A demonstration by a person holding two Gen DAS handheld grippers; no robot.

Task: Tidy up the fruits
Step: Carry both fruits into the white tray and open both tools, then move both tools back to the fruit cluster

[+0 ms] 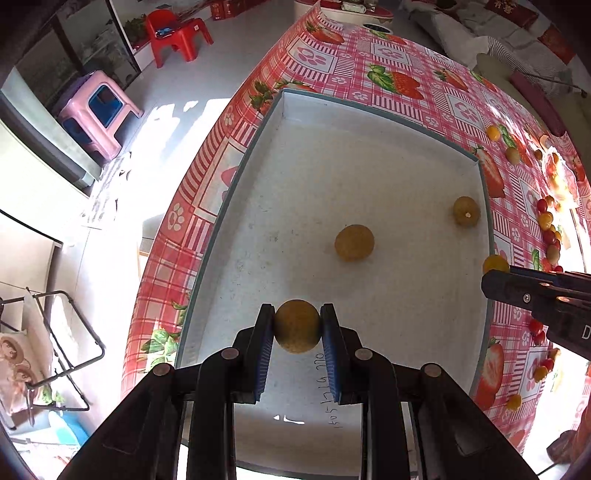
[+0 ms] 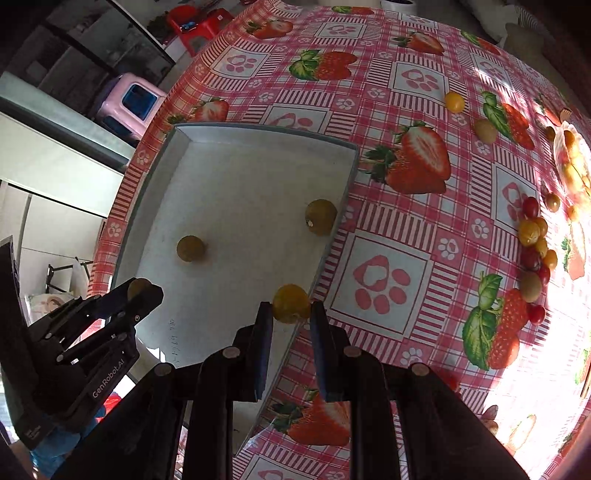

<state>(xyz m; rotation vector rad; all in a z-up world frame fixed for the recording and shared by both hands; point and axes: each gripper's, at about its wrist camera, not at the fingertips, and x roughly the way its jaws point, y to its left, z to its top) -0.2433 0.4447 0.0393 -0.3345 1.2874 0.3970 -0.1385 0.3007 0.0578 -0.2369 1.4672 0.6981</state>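
Strawberry-and-paw-print tablecloth [image 2: 388, 236], pink check, covers the table; pale floor off to the left with a pink stool [image 1: 96, 110] and a red plastic chair [image 1: 175, 33] far ahead-left of the left gripper

White shallow tray [image 1: 258, 155] sits on the cloth, directly ahead of and beneath the left gripper; handwritten digits on its floor just ahead of the jaws

Left gripper [image 1: 297, 326]: blue pads closed narrow on a round brownish-yellow fruit [image 1: 296, 325], held above the tray floor near the tray's near end

Ahead and slightly right of it, inside the tray: one loose brown-yellow fruit [image 1: 354, 243] mid-floor; a second one [image 1: 466, 211] further right, close to the tray's right wall. The two are apart, not touching

Right gripper [image 2: 291, 314]: jaws at a moderate gap around a yellow-orange fruit [image 2: 290, 302] at the tray's right rim. Left pad looks in contact; right pad contact cannot be told, so grip unconfirmed

Right of the right gripper, on the cloth: a cluster of small red and yellow fruits [image 2: 533, 243] well apart from the tray; two single fruits [image 2: 454, 101] ahead-right
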